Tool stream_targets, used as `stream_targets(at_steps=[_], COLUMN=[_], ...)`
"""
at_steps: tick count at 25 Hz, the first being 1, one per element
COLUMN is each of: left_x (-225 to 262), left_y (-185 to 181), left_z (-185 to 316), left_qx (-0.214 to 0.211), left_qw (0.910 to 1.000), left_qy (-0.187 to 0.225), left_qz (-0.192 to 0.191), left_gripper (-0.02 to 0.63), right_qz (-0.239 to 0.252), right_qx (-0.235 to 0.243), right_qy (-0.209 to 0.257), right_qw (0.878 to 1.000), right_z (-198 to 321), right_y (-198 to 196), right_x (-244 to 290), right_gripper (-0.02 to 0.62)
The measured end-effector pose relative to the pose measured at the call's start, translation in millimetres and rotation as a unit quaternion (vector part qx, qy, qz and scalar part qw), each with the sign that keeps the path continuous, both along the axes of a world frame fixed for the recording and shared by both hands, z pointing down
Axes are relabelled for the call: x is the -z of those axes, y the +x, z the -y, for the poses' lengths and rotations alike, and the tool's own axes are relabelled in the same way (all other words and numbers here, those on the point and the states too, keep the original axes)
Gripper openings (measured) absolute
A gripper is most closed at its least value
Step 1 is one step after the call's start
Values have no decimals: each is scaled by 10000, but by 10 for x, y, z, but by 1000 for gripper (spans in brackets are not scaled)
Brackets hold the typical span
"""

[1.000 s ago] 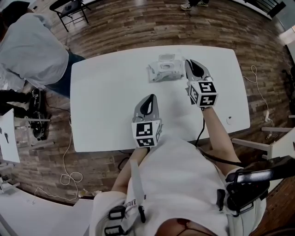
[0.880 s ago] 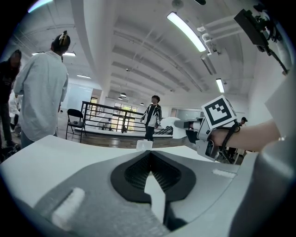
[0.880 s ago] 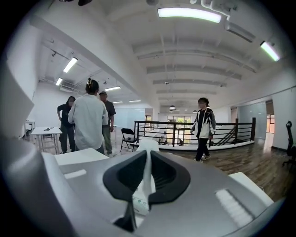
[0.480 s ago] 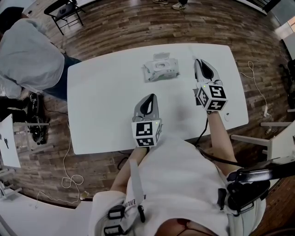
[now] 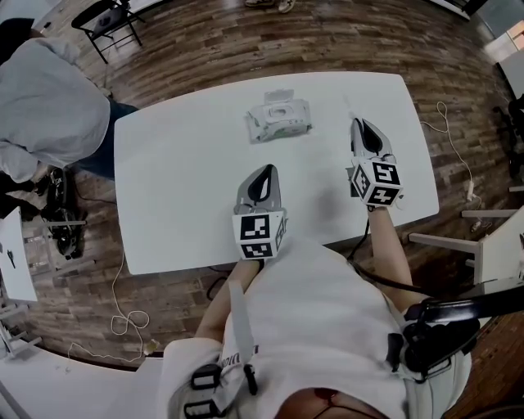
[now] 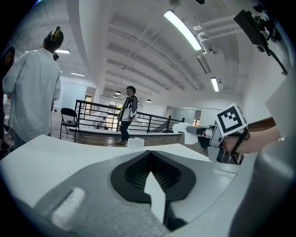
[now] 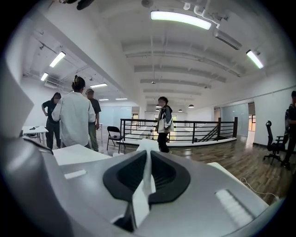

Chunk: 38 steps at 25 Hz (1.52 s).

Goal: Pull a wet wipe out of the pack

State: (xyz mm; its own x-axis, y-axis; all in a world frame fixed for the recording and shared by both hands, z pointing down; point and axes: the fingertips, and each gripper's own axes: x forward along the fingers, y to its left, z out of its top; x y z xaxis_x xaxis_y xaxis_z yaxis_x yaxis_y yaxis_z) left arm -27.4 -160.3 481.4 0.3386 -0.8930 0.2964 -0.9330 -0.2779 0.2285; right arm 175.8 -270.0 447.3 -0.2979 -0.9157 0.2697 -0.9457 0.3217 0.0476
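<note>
My right tool clamped on thin white wet wipe: sheet edge-on, long axis along tool, end poking past tips. White soft pack flat on far white worktop, lid up, lengthwise across. My left tool closed, empty.

I see white table on dark wood plank floor. Black chair far left. White ceiling, tube lights. Black railing at far end, people standing left of it. Office chair far right.
</note>
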Motion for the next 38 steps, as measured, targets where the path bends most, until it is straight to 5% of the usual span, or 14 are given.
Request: stream_targets(at_steps=[11,38], left_x=[-26,-17], left_y=[65,28], left_z=[-66,-142], left_qx=[9,65], left_qw=[10000,9999], left_qy=[-23,-25], left_qz=[3,112], left_gripper=[2,2], right_qz=[-132,-46], right_qx=[-440,-681], right_qy=[-775,-2176], right_qw=[9959,9736], right_z=[-394,-806], right_y=[364,496], right_x=[-756,-1859], right_gripper=[20,21])
